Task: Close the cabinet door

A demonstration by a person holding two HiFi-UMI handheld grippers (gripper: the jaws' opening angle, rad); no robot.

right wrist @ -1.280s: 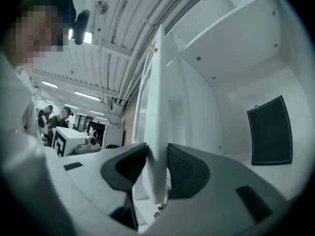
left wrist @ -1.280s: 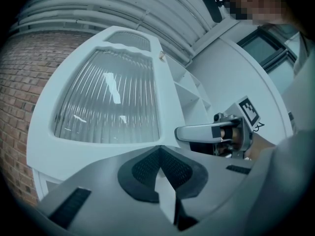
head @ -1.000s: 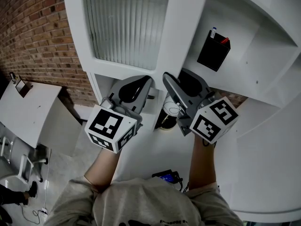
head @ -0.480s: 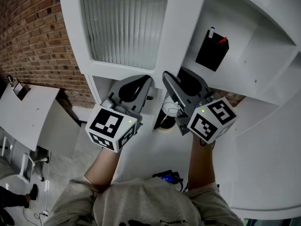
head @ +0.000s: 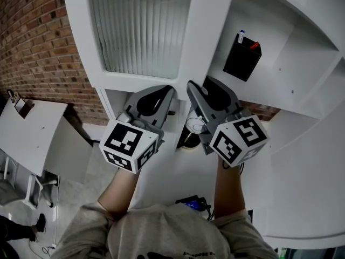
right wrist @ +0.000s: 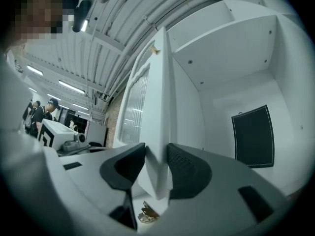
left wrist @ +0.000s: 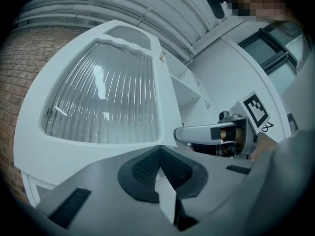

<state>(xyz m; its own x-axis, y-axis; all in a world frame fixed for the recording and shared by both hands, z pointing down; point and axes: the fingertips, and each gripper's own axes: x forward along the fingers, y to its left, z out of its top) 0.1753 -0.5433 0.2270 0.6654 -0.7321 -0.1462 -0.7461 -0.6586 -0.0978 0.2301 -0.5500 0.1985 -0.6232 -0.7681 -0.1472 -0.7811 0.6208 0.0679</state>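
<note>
The white cabinet door (head: 143, 28) with ribbed glass stands open to the left of the cabinet's inside (head: 280, 31). Its free edge (right wrist: 160, 107) runs between the two jaws of my right gripper (right wrist: 155, 159). Those jaws stand wide, with a thin gap at the left pad, so they do not clamp the door. In the head view my right gripper (head: 197, 90) points up at the door's lower corner. Beside it, my left gripper (head: 161, 93) is shut on nothing, its pads (left wrist: 147, 168) meeting just below the glass pane (left wrist: 103, 102).
A black pen holder (head: 242, 58) hangs on the cabinet's back wall. A brick wall (head: 32, 47) and a white table (head: 27, 128) lie to the left. A dark round object (head: 190, 136) and a small device (head: 191, 203) sit below the grippers. People (right wrist: 42, 113) stand far off.
The right gripper's marker cube has tilted and slid a little down and to the left. The left gripper has kept still. The door has not visibly swung.
</note>
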